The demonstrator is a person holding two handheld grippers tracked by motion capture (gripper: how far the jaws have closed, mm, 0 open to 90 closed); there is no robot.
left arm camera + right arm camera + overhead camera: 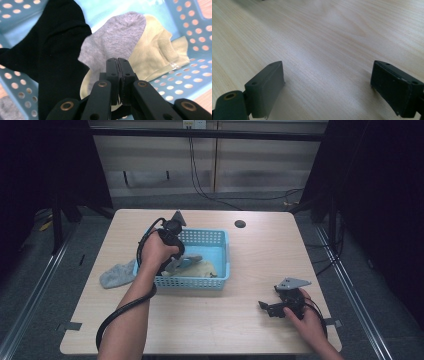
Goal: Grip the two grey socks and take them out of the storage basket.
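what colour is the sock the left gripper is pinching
Grey sock, seen best in the left gripper view, held by the left gripper.

The left claw hangs inside the blue perforated plastic basket, pinched on the grey knitted sock. Left of this claw lies the black sock; right of it and beneath lies the pale yellow sock. Outside the basket, left of it on the pale wooden worktop, lies another grey sock. The right claw sits on the worktop, well right of the basket and nearer the person.
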